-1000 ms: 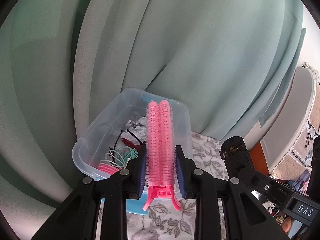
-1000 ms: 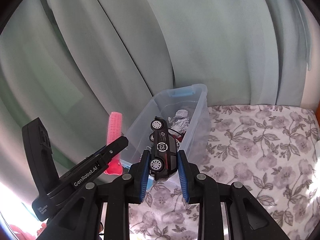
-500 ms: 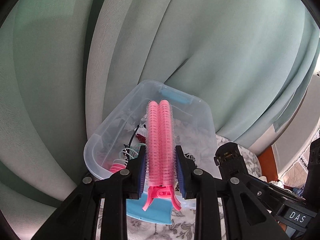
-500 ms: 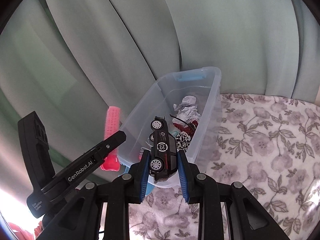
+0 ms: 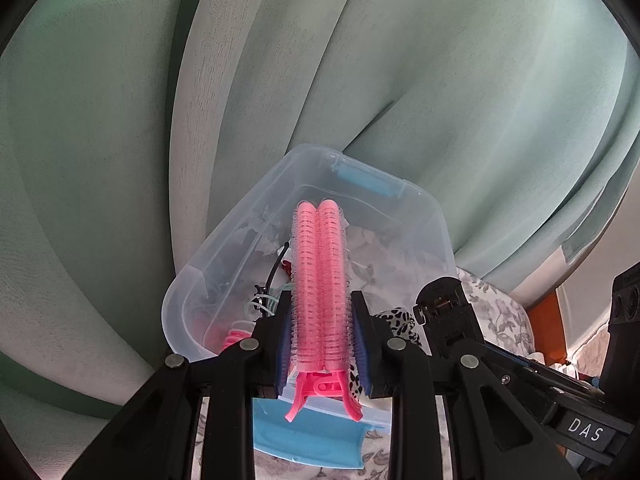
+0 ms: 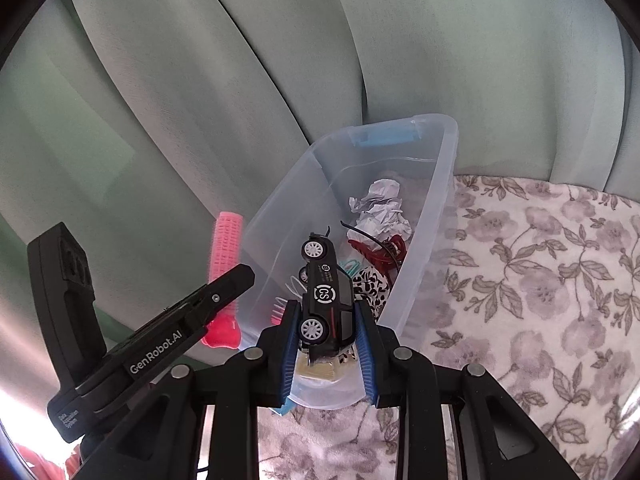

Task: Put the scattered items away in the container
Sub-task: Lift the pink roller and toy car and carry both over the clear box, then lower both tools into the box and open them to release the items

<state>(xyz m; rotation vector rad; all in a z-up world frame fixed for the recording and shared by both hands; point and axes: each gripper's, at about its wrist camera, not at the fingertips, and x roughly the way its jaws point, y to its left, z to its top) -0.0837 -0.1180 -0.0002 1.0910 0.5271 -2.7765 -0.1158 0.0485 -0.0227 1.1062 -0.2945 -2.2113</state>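
1. Gripping a pink hair-roller clip in my left gripper, I had both blue pads pressed against its bristly sides; its two long rolls pointed forward and its plastic handle stuck out toward me at the near end.
2. The clip hung above the near end of the clear plastic container, which sat on the flowered bedspread up against the pale green curtain.
3. My right gripper pinched a black toy car between its pads, the car lying on its side, white wheels facing left, a round "CS" badge showing.
4. The car hung over the container's near rim, nose pointing toward the far end.
5. Inside the container, from the right wrist view: crumpled white paper toward the far end, a dark red claw clip just nearer, a black cable tie across them, a black-and-white spotted fabric piece beside the car, thin looped hair ties and something pink on the left side.
6. A light blue lid lay on the bedspread under the container's near end.
7. From the right wrist view, the left gripper's body stood just left of the container, marked "GenRobot.AI", the roller rising past it outside the left wall as that view showed it.
8. Whether either held item touched the container I could not tell.
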